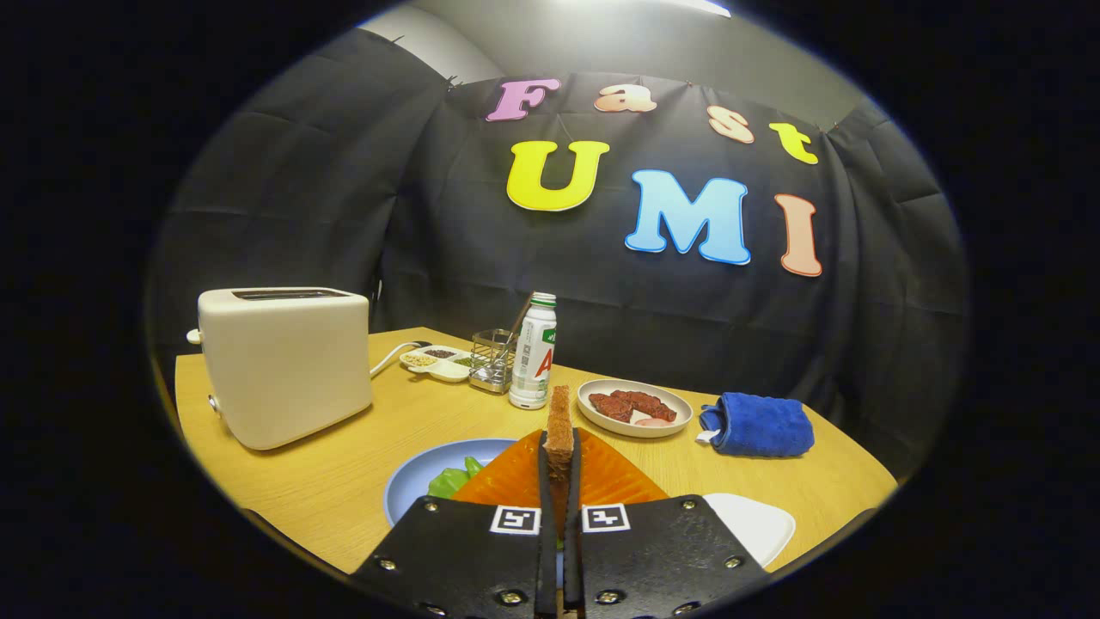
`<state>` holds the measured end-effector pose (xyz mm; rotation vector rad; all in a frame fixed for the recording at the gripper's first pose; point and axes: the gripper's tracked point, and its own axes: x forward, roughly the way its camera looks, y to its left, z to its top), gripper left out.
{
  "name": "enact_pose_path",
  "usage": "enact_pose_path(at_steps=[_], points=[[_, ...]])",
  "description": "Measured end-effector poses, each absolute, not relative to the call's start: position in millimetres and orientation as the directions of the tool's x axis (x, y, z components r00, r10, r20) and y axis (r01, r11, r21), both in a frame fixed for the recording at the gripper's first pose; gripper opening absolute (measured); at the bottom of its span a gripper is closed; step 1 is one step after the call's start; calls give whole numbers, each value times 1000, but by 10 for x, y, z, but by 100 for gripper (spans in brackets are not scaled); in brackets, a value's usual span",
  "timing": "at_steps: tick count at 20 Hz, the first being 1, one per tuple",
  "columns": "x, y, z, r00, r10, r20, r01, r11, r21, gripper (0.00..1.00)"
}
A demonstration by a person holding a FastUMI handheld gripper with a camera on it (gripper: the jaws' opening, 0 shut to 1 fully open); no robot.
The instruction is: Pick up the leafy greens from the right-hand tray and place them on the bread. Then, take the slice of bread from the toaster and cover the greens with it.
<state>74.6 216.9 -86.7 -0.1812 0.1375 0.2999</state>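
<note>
The gripper (560, 464) squeezes the bread slice (560, 425) on its edge, right above the greens (453, 481) on the blue plate (421, 486), ready to cover them.

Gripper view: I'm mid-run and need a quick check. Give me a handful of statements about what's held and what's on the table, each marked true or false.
1. The gripper is shut on the slice of bread, held on edge between both fingers. True.
2. The leafy greens lie on the blue plate, just below the fingers. True.
3. The toaster lies tipped on its side. False: it stands upright on the table.
4. The blue cloth lies on top of the toaster. False: it lies on the table beside the dish of meat.
5. A bottle stands upright beyond the fingers. True.
</note>
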Motion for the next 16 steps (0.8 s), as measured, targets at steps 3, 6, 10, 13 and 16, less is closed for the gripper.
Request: enact_pose_path(at_steps=[3, 6, 10, 13, 16], points=[[702, 2263, -920, 925, 322, -200, -344, 935, -86, 3], [680, 2325, -976, 902, 358, -240, -371, 929, -7, 3], [653, 2388, -1034, 864, 409, -294, -392, 912, 118, 3], [620, 2469, -1144, 826, 453, -334, -419, 891, 173, 4], [579, 2555, -1307, 785, 484, -387, -431, 875, 220, 4]])
